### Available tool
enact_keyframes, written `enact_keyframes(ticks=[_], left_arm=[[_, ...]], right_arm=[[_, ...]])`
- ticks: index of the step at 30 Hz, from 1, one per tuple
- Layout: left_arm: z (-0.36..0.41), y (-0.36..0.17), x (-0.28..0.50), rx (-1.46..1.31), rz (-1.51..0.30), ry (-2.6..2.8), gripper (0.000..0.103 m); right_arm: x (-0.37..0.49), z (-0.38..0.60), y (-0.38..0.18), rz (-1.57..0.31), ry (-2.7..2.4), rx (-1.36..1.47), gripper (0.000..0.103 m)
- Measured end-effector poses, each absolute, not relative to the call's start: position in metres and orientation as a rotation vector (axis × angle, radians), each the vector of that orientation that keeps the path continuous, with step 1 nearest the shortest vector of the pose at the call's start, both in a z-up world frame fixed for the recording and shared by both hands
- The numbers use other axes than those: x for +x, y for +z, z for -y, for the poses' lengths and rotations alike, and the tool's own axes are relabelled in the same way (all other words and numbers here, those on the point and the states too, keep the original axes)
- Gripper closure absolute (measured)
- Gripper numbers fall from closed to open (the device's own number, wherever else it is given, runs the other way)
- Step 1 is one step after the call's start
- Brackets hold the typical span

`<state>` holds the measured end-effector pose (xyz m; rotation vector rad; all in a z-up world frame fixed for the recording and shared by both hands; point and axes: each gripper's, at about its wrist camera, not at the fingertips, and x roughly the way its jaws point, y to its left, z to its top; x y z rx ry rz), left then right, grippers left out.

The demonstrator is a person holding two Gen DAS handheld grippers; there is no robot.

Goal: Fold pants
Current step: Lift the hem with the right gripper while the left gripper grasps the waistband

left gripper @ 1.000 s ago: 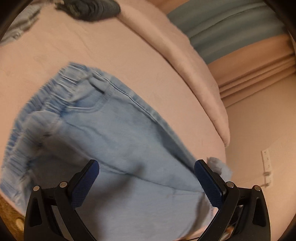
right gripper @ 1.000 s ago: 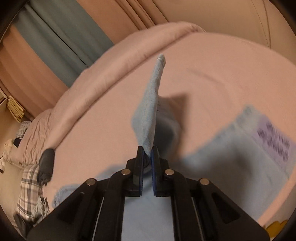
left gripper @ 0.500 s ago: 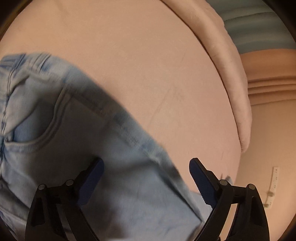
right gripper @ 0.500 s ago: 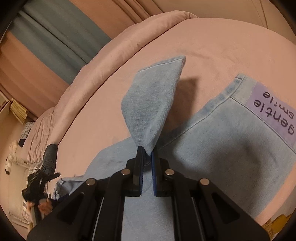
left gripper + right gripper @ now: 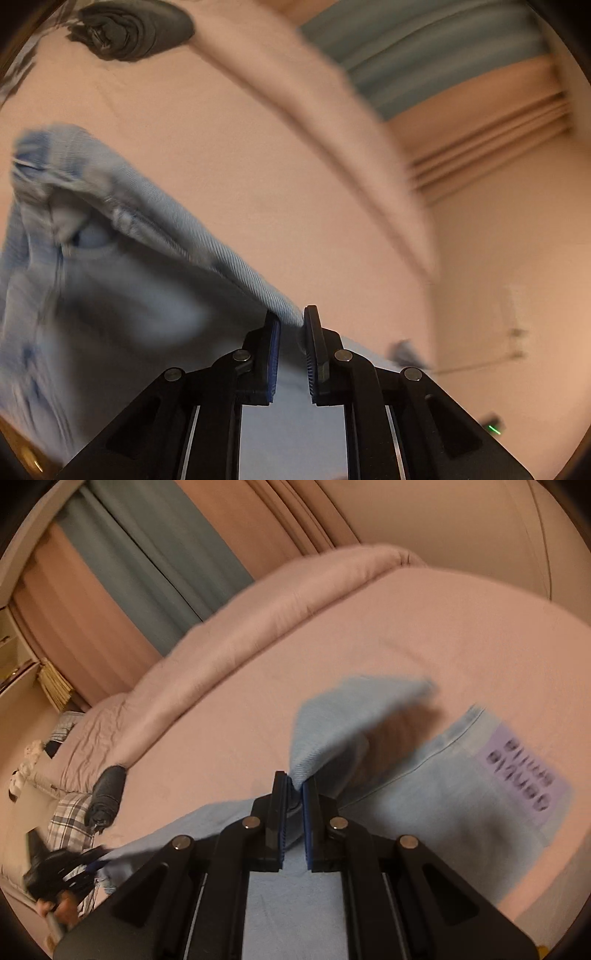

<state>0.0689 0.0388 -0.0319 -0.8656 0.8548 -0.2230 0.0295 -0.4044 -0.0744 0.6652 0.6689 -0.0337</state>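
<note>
Left gripper [image 5: 291,325]: jaws just closed, clamped on a side edge of the pale blue pants [image 5: 110,295], fabric pinched between the pads. Right gripper [image 5: 294,786]: closed tight on a raised corner of the pants [image 5: 424,805]. Pants spread on the pink bed [image 5: 406,627], lifted at both grips. Bare bedding beyond; rolled dark garment [image 5: 133,29] well apart near the far edge
</note>
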Motion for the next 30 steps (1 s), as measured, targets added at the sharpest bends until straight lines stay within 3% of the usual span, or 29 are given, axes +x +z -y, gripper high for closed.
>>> enact_keyframes(ticks=[2,7,14,15,19,22,28,29,30], left_arm=[[-0.035,-0.036,0.023,-0.854,-0.841,-0.285,0.092],[-0.029,-0.098,-0.045,-0.860,-1.031,-0.295,0.092],[-0.037,-0.125,-0.050,-0.842,-1.064,-0.228,0.092],[-0.039,-0.123,-0.050,-0.840,-1.059,-0.229,0.089],[-0.053,-0.114,-0.049,-0.820,-1.014,-0.112,0.070],[-0.079,-0.106,-0.052,-0.852,-0.943,-0.071,0.063],[-0.108,-0.121,-0.044,-0.965,-0.880,-0.024,0.064],[-0.108,-0.124,-0.042,-0.963,-0.880,-0.015,0.069],[-0.107,-0.125,-0.040,-0.940,-0.889,-0.003,0.082]], right_arm=[[0.013,0.413,-0.074,-0.660,-0.037,0.666,0.095],[-0.026,0.424,-0.100,-0.720,-0.032,0.723,0.095],[-0.038,0.427,-0.146,-0.842,-0.046,0.755,0.091],[-0.037,0.429,-0.150,-0.841,-0.050,0.772,0.089],[-0.037,0.447,-0.157,-0.818,-0.122,0.810,0.055],[-0.034,0.464,-0.155,-0.792,-0.138,0.847,0.055],[-0.006,0.496,-0.157,-0.782,-0.192,0.868,0.052],[-0.003,0.501,-0.159,-0.788,-0.218,0.877,0.052],[0.001,0.503,-0.161,-0.794,-0.232,0.883,0.059]])
